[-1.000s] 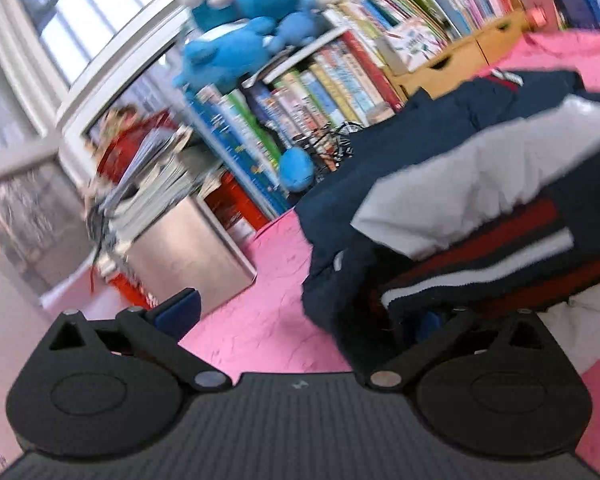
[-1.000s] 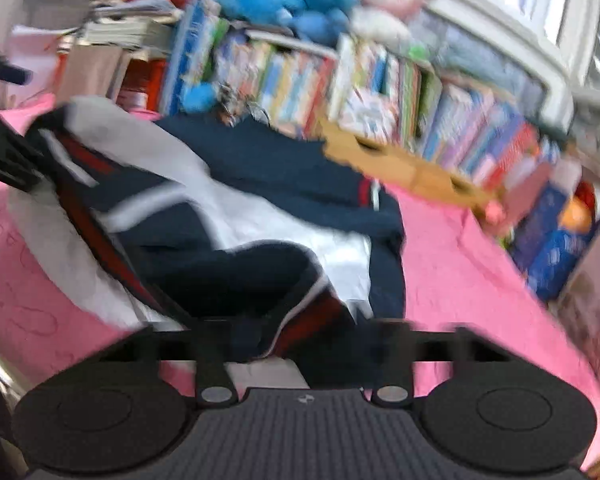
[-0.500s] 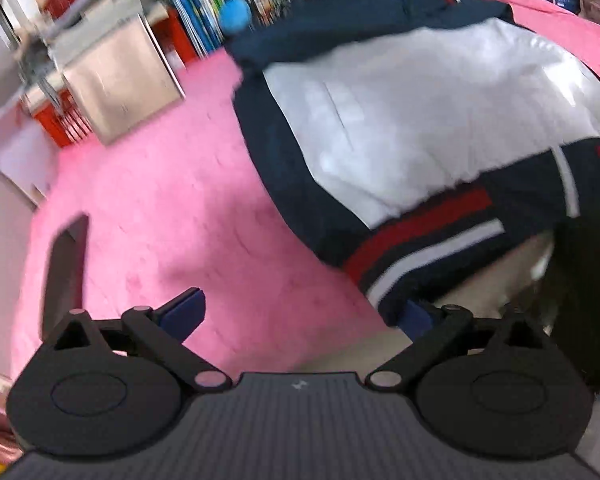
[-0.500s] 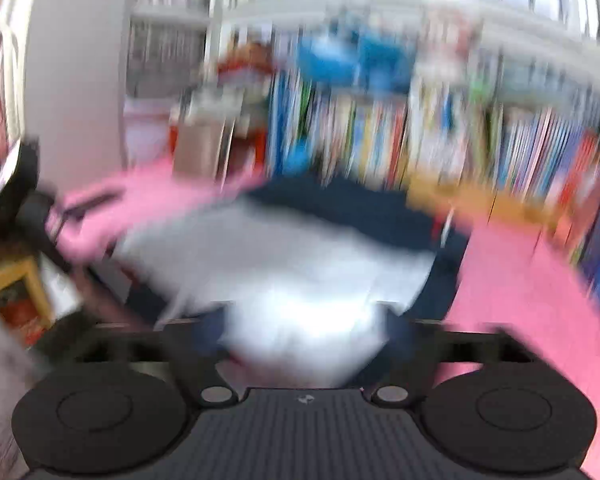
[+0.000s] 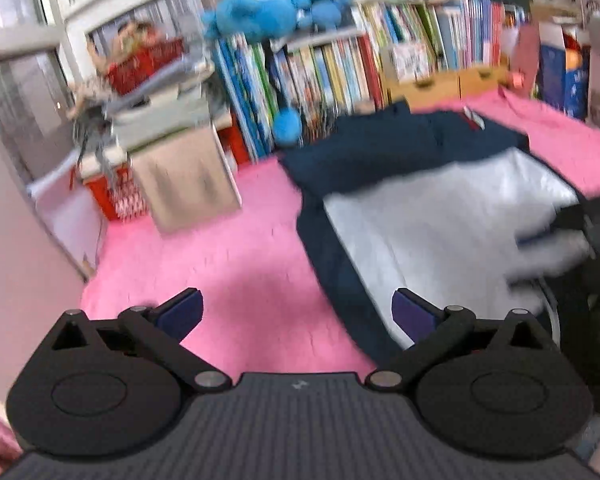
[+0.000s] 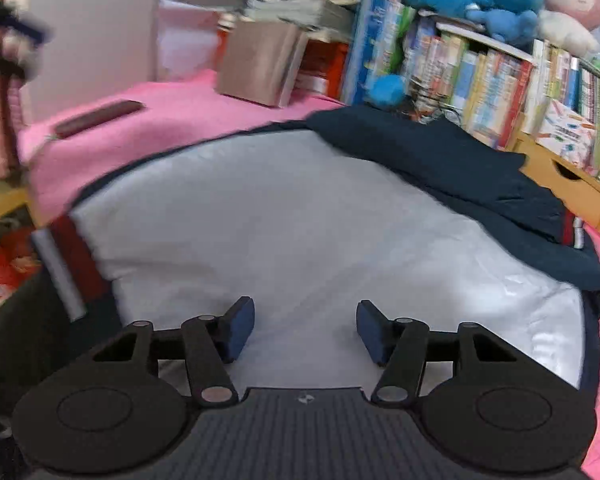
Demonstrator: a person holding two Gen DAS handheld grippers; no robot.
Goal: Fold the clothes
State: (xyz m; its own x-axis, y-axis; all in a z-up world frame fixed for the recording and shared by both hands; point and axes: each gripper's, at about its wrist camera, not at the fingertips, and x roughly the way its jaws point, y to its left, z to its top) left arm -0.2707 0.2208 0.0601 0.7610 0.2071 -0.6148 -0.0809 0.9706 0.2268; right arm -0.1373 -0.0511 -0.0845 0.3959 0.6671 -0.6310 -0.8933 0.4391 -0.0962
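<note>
One jacket point(image 6: 300, 216) is lying spread, lining up, on the pink blanket point(image 5: 236, 256); folding is barely starting. Both grippers, left point(image 5: 296, 312) and right point(image 6: 306, 330), are hovering spread, pinching nothing.

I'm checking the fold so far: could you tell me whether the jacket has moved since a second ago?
Yes. The jacket was bunched up; now it lies spread flat, white lining up, towards the bookshelf.

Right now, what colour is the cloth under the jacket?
Pink; the cloth shows best in the left wrist view, beside the jacket.
</note>
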